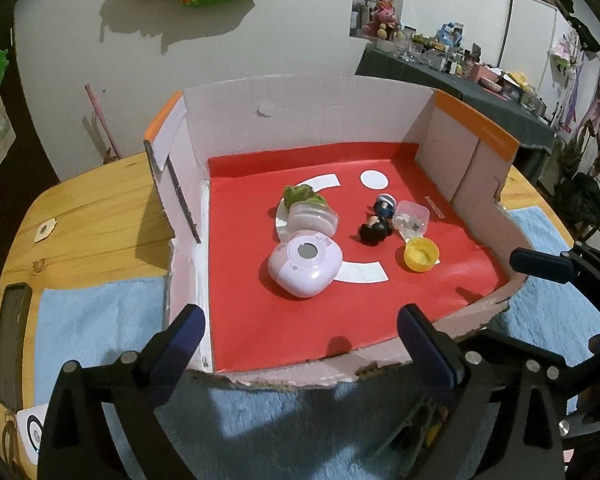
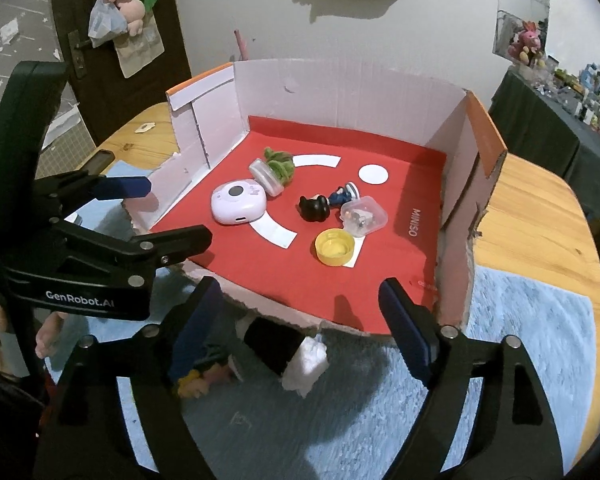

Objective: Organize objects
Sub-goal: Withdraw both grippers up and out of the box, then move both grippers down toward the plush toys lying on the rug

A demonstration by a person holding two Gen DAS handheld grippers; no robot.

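A cut-down cardboard box with a red liner sits on a blue towel in the middle of a wooden tabletop. Inside it, near the centre, lie a pink round device, a clear jar with green stuffing touching it on the far side, a dark-haired figurine on its side, a small clear case just beside the figurine, and a yellow cap toward the box's torn near edge. Outside the box, on the towel by that near edge, lie a black-and-white object and a small figure, partly hidden.

The left gripper hovers over the near edge, jaws spread wide and empty. The right gripper hangs beside it, jaws also well apart, gripping nothing.

Behind stand a white wall, a dark door hung with plush toys, and a cluttered side table.
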